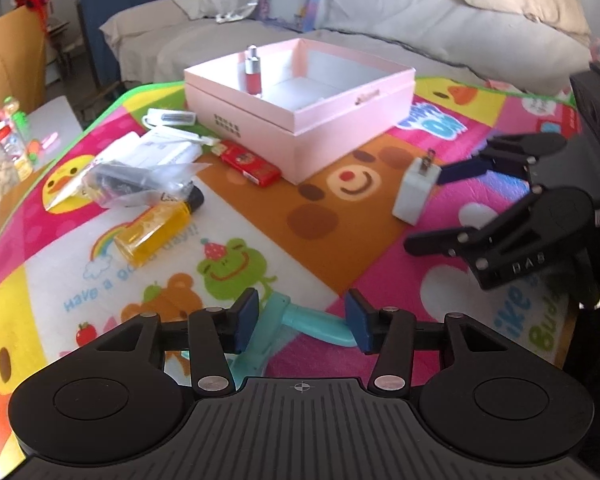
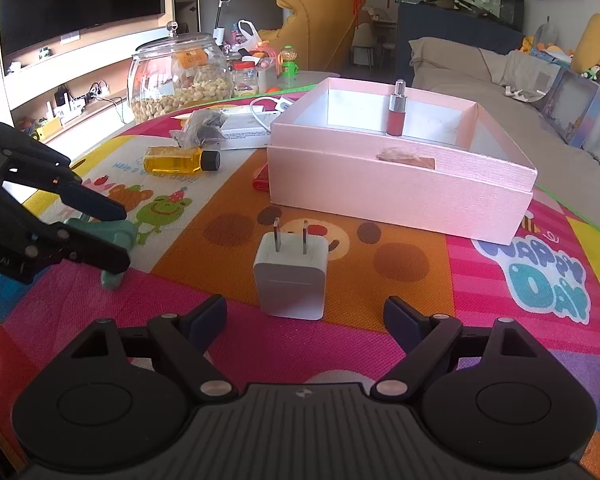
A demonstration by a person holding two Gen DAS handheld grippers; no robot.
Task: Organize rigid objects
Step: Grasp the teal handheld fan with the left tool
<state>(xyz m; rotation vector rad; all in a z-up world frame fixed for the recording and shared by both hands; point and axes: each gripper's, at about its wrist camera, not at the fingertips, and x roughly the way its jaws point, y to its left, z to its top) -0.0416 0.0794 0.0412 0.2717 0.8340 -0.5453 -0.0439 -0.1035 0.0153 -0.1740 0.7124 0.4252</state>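
1. Left gripper (image 1: 302,322) set around a teal plastic clip (image 1: 300,320) lying on the cartoon-print mat (image 1: 260,216); jaws apart, whether the right pad touches the clip cannot be told.
2. Right gripper (image 2: 305,318) spread wide and empty, hovering low over the mat.
3. Just ahead of the right gripper, centred between its fingers but clear of them: white plug adapter (image 2: 290,276), prongs pointing away toward the pink box (image 2: 400,184).
4. Beyond the adapter, nothing between it and the box wall; pink box open-topped, a small red bottle (image 2: 396,114) standing upright inside near the far edge.
5. Left of the box: red flat pack (image 1: 250,162) touching its base, yellow liquid bottle (image 1: 156,230) on its side, clear bag (image 1: 124,182), white boxes and cable (image 1: 168,118) heaped together.
6. Past the counter edge: glass jar of nuts (image 2: 178,76), grey sofa (image 1: 380,32).
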